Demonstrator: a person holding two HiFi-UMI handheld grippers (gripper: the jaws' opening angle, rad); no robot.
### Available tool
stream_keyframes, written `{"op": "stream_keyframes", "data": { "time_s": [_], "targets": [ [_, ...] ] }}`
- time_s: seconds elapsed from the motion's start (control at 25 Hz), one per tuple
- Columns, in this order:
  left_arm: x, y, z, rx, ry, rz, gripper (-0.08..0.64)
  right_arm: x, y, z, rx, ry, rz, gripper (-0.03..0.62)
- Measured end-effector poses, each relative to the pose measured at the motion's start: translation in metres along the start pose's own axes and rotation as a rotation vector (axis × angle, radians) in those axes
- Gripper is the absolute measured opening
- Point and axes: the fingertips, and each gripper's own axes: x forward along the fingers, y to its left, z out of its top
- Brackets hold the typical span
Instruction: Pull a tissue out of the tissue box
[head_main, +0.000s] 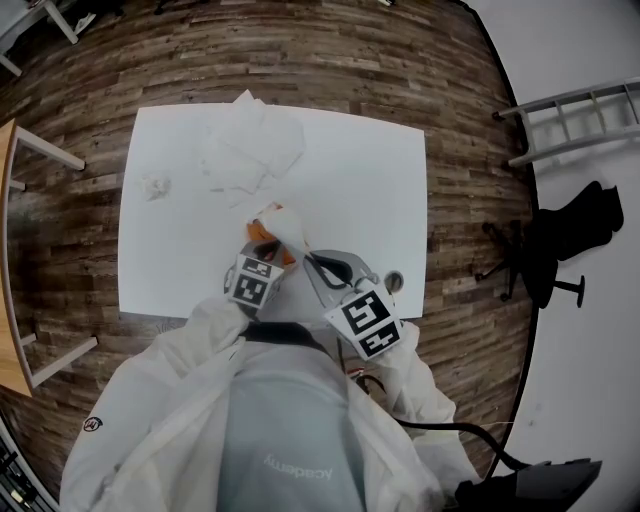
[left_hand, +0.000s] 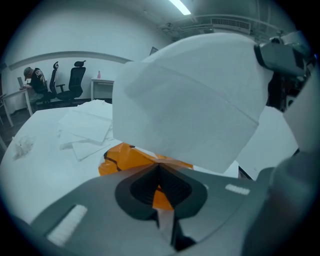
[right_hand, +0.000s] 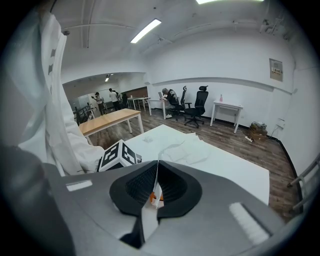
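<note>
The pull is in hand, judging by the grips. The left tongs (left_hand: 159, 170) are clenched on the orange wrapper of the box (left_hand: 125, 157), which sits near the table's (head_main: 370, 190) front edge, just before the person. The right tongs (right_hand: 156, 172) are clenched on a thin edge of the tissue (left_hand: 190, 100). The sheet stands broad and unfolded above the box, so it seems largely out. Whether its lower end is free of the box, I cannot tell.

Next, the right tongs likely need to draw up and away from the box while the left pins it, so the box does not lift with the sheet. Light paper may tear if jerked.

The head view alone gives the layout: a heap of loose tissues (head_main: 250, 150) lies beyond the box, and a crumpled wad (head_main: 153, 186) well to the box's left. It shows neither pinch. The left gripper view shows the orange wrapper between the pads and the sheet's full spread. The right gripper view shows the paper's edge nipped, a scrap of orange beneath it, and the left marker cube (right_hand: 117, 156) just beside.
</note>
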Motion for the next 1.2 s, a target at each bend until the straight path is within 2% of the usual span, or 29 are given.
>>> {"op": "stream_keyframes", "data": {
  "time_s": [0.68, 0.96, 1.2],
  "targets": [
    [-0.041, 0.011, 0.014, 0.031, -0.039, 0.017, 0.0, -0.015, -0.019, -0.003, 0.06, -0.069, -0.084, 0.004],
    [-0.065, 0.029, 0.032, 0.061, -0.083, 0.06, 0.0, -0.019, -0.034, -0.009, 0.09, -0.09, -0.121, 0.003],
    [-0.09, 0.043, 0.053, 0.074, -0.126, 0.109, 0.0, -0.024, -0.055, -0.022, 0.102, -0.1, -0.187, 0.004]
  ]
}}
